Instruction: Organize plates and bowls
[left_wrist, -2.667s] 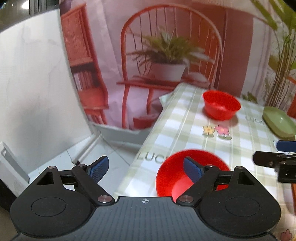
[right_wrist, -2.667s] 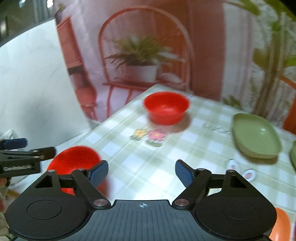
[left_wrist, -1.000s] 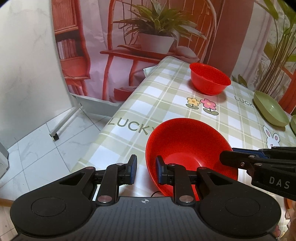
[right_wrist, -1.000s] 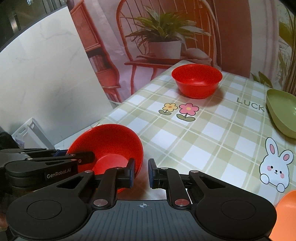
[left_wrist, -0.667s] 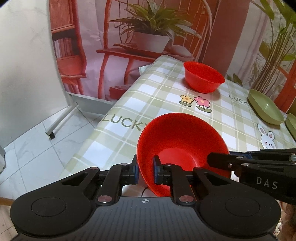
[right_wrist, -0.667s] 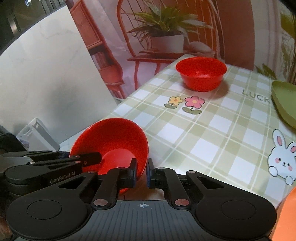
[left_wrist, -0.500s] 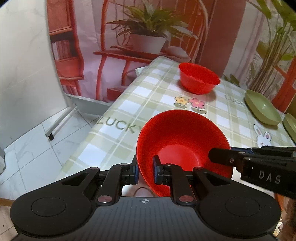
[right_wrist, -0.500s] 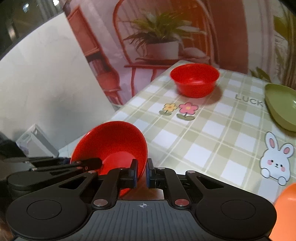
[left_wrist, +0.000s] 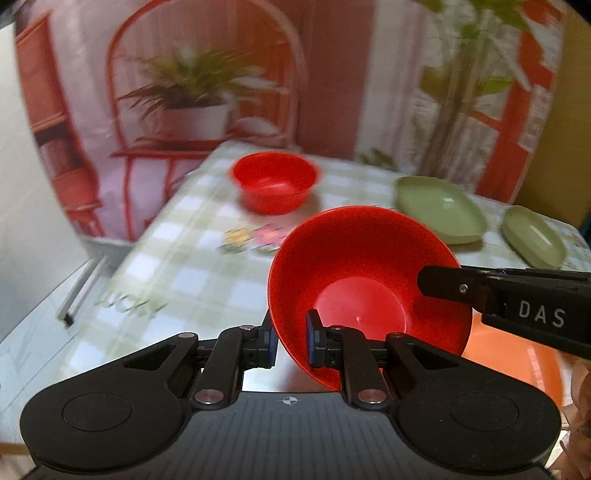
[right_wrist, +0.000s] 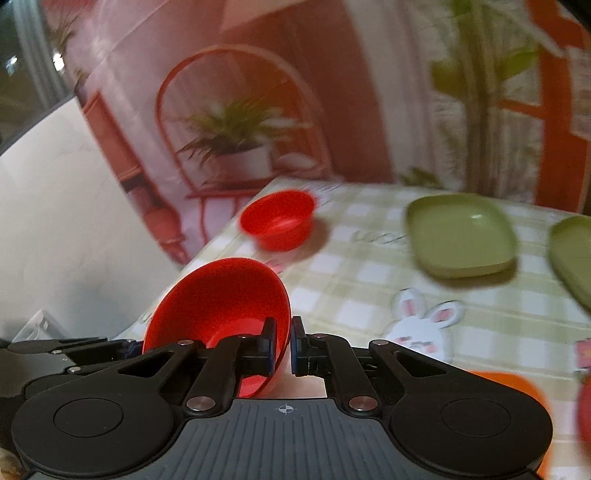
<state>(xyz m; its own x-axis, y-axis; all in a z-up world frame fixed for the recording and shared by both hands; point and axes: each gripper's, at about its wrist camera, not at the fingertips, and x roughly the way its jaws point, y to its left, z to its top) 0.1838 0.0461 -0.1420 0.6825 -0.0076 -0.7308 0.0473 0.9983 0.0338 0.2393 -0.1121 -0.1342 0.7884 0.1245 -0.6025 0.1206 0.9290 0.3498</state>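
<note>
A red bowl (left_wrist: 369, 266) hangs tilted above the checked table, held from both sides. My left gripper (left_wrist: 291, 341) is shut on its near rim, one pad inside and one outside. My right gripper (right_wrist: 282, 345) is shut on the bowl's (right_wrist: 218, 295) opposite rim; its black fingers (left_wrist: 458, 286) reach in from the right in the left wrist view. A second red bowl (left_wrist: 275, 181) (right_wrist: 279, 219) stands upright at the table's far left corner. Two green plates (left_wrist: 439, 208) (left_wrist: 533, 236) lie at the far right, the larger one (right_wrist: 460, 234) also showing in the right wrist view.
The checked tablecloth (right_wrist: 369, 295) carries flower and rabbit (right_wrist: 421, 325) prints. An orange dish (left_wrist: 517, 362) lies under the right gripper near the front edge. The table's left edge drops to a tiled floor (left_wrist: 33, 332). A backdrop with a printed red chair and plant stands behind.
Both grippers closed on the red bowl's rim, then lifted it off the table and carried it toward the far red bowl and green plates. The view is blurred by the motion.
</note>
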